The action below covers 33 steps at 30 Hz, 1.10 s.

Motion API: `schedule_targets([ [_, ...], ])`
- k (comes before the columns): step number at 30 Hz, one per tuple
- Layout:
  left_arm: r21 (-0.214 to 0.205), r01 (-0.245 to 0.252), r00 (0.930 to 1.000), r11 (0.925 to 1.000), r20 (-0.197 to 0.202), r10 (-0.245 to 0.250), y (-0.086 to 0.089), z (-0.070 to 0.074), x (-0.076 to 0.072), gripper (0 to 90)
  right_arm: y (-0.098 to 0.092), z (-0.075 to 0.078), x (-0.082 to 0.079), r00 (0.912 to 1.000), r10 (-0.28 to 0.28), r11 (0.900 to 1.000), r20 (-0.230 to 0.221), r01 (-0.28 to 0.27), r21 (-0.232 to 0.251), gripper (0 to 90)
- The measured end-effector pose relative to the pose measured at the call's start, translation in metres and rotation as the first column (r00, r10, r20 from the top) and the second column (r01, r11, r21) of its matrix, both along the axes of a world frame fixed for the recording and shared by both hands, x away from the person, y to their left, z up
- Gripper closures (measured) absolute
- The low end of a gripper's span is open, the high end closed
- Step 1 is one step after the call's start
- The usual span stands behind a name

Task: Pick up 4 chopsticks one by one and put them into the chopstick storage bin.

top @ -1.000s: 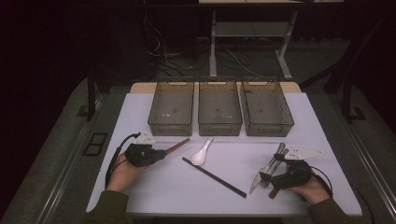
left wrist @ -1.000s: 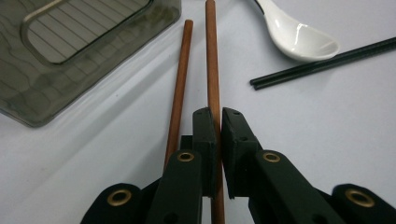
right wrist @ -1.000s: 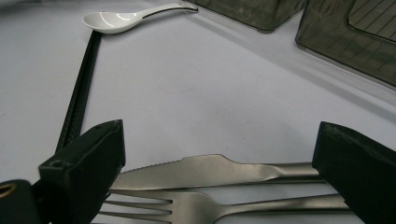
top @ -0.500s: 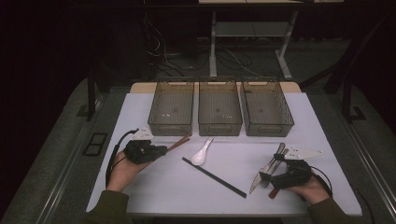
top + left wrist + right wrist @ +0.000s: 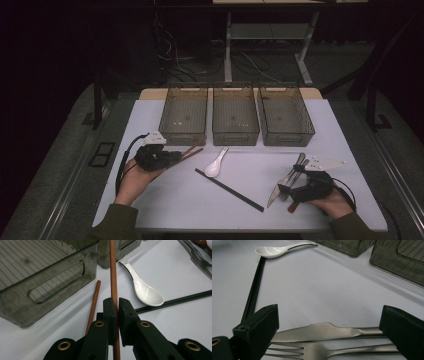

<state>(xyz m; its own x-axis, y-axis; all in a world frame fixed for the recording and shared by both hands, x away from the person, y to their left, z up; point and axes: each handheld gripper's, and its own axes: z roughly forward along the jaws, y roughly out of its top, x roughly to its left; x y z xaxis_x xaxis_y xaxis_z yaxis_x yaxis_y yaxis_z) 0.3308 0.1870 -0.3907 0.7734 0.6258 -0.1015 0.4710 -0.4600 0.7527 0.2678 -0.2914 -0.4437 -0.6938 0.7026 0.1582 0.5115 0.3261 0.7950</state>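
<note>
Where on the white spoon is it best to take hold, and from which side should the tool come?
Probably the handle of the white spoon. It is slim and runs up toward the middle bin, while the bowl is wide and rounded. Come from above with the jaws across the handle, near its middle, keeping away from the black chopstick lying just beside the bowl.

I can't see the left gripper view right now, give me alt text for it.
The left gripper is shut on a brown chopstick that runs up toward the smoky plastic bins. A second brown chopstick lies on the white table beside it, with a white soup spoon to the right.
</note>
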Motion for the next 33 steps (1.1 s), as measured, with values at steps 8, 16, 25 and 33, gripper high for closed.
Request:
schedule_targets([
  [8, 0.013, 0.003, 1.0, 0.9999, 0.004, -0.003, -0.005, 0.007, 0.007, 83.9, -0.001, 0.0, 0.001, 1.0, -0.001, 1.0, 0.004, 0.001, 0.002, 2.5],
  [16, 0.007, -0.005, 0.9999, 1.0, 0.015, 0.005, -0.007, 0.012, 0.018, 83.9, -0.001, 0.0, 0.001, 1.0, -0.003, 1.0, 0.003, 0.003, 0.004, 2.5],
  [25, -0.003, -0.011, 0.9997, 0.9999, 0.02, 0.012, -0.011, 0.019, 0.033, 83.9, -0.001, 0.0, 0.001, 1.0, -0.003, 1.0, 0.002, 0.003, 0.005, 2.5],
  [33, -0.006, -0.034, 0.9994, 0.9994, 0.006, 0.034, -0.011, 0.024, 0.049, 83.9, -0.001, 0.0, 0.001, 1.0, -0.002, 1.0, 0.003, 0.002, 0.005, 2.5],
])
